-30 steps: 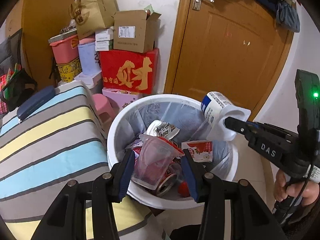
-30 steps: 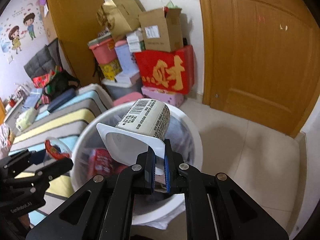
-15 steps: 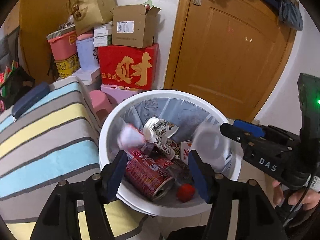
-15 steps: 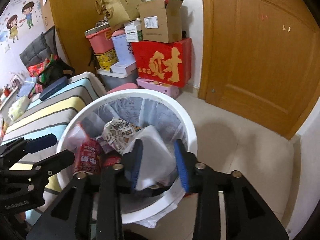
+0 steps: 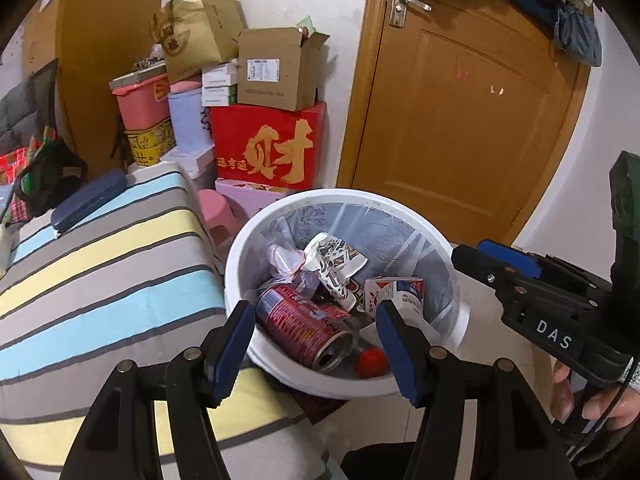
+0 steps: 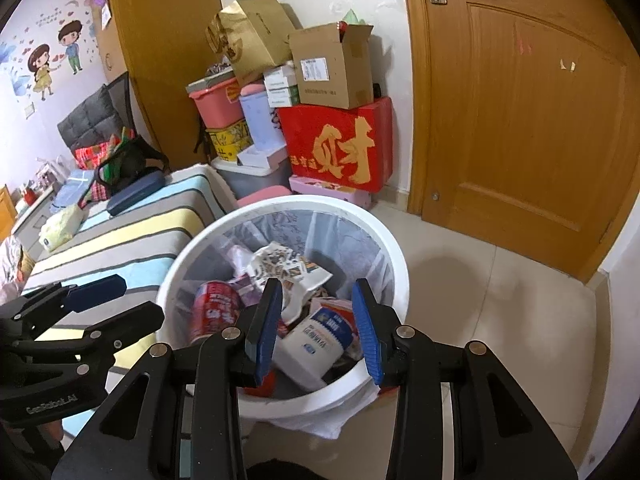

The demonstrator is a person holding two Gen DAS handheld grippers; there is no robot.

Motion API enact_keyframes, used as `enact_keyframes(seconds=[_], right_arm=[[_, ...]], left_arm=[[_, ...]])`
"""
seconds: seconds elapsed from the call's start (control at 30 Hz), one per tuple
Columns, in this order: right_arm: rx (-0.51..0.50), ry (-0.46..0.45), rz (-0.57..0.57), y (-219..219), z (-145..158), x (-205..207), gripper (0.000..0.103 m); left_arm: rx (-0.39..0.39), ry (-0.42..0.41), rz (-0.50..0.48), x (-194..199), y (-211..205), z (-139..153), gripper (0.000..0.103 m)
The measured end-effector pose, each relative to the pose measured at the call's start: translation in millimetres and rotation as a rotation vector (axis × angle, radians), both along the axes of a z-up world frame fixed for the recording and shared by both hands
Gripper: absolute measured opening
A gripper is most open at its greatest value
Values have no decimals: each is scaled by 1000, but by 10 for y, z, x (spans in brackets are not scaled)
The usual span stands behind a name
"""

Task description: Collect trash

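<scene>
Both hand-held grippers hung wide and empty over the round white trash bin (image 5: 460, 312).

The left hand-held gripper (image 5: 316, 344) and right hand-held gripper (image 6: 318, 328) spread their blue ribbed pads above the bin's smooth plastic rim, gripping nothing. Inside the translucent crinkled liner (image 6: 352, 240) lay a cylindrical red can (image 5: 300, 326), a crumpled printed paper cup (image 5: 334, 264), a small boxy carton (image 5: 394, 292), a white tapered yogurt cup (image 6: 316, 340) and a small red ball (image 5: 371, 362). A soft striped bed (image 5: 100, 272) sat beside the bin.
</scene>
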State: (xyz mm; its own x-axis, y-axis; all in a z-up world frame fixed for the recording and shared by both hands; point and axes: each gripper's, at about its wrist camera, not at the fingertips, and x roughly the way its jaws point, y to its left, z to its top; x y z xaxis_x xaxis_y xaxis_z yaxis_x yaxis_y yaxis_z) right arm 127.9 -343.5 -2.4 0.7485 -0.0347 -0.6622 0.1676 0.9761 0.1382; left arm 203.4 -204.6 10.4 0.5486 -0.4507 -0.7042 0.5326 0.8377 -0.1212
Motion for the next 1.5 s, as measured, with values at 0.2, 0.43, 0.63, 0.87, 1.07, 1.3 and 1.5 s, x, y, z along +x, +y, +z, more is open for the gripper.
enact_keyframes(seconds=[0.2,0.43,0.63,0.87,1.07,1.3,1.5], right_arm=[[2,-55,10,180,76,-195,38],[-61,-121,17,453,158,-465,38],[-69,-140,-8,555,135,-627,38],[-127,-159,-16,751,88,-795,38],[-144,-145,-22,852,43,-832,38],[-132,-149,-14,907,29,-899,38],[-122,-157,-20,919,30,-945,38]], left_arm=[[35,-55,47,-274,159,78,63],[48,-109,96,-659,378,147,63],[19,-148,150,-976,632,173,63],[67,-160,218,-1177,777,43,63],[54,-152,250,-1313,910,-29,63],[50,-162,255,-1405,934,-18,63],[44,-168,253,-1429,946,4,63]])
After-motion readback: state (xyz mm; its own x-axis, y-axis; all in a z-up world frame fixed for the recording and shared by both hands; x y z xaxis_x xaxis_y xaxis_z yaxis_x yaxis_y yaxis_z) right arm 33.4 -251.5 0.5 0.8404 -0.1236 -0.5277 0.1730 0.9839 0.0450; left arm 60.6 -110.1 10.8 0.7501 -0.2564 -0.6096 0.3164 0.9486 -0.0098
